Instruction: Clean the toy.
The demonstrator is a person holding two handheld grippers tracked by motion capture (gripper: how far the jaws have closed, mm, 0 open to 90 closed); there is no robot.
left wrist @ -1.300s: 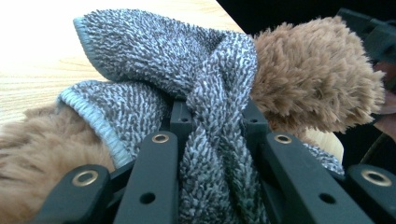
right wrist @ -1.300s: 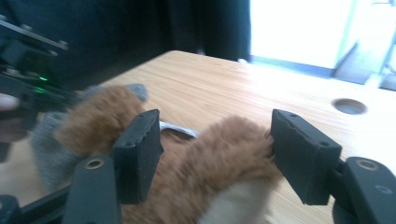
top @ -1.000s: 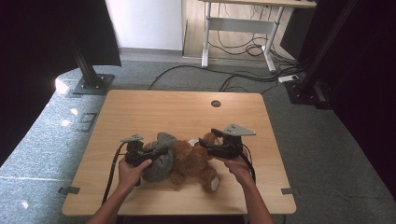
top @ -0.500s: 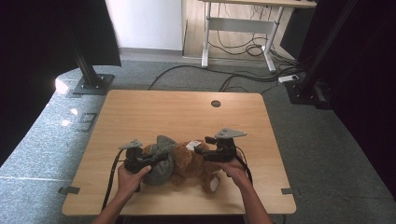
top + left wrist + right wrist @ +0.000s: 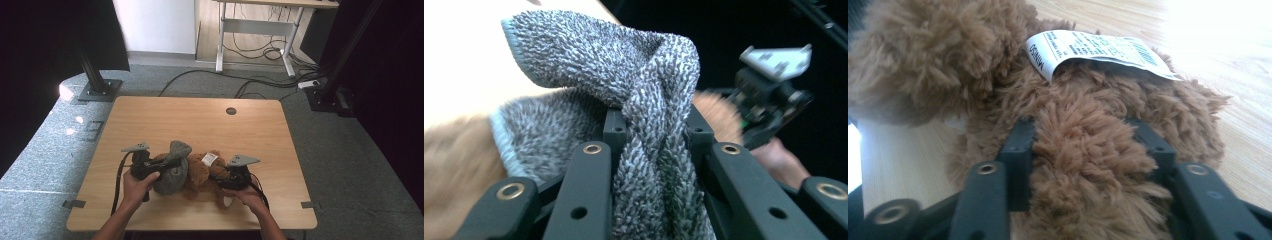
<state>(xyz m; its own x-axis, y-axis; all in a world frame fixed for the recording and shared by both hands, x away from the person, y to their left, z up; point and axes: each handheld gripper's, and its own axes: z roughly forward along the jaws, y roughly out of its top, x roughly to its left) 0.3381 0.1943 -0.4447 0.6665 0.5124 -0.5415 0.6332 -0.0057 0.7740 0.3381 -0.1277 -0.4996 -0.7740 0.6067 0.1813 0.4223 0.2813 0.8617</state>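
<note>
A brown fluffy toy (image 5: 202, 172) lies on the near part of the wooden bench (image 5: 200, 125), and everything else is placed around it. A white tag (image 5: 1093, 49) with tiny printing sticks out of the fur on top of the toy. A grey fuzzy cloth (image 5: 171, 170) is touching the toy on its left side, and part of the cloth stands up in a bump. The left gripper (image 5: 651, 127) is just left of the toy, and its two black jaws are pinching a fold of the grey cloth between them. It looks like the cloth is being pulled on or off the toy, but I cannot tell which. The right gripper (image 5: 1083, 135) is at the right side of the toy, with a thick tuft of brown fur squeezed between its jaws. This hold probably keeps the toy from sliding while the other hand tugs the cloth. The person's hands (image 5: 137, 182) come in from the near edge, one on each side of the toy.
</note>
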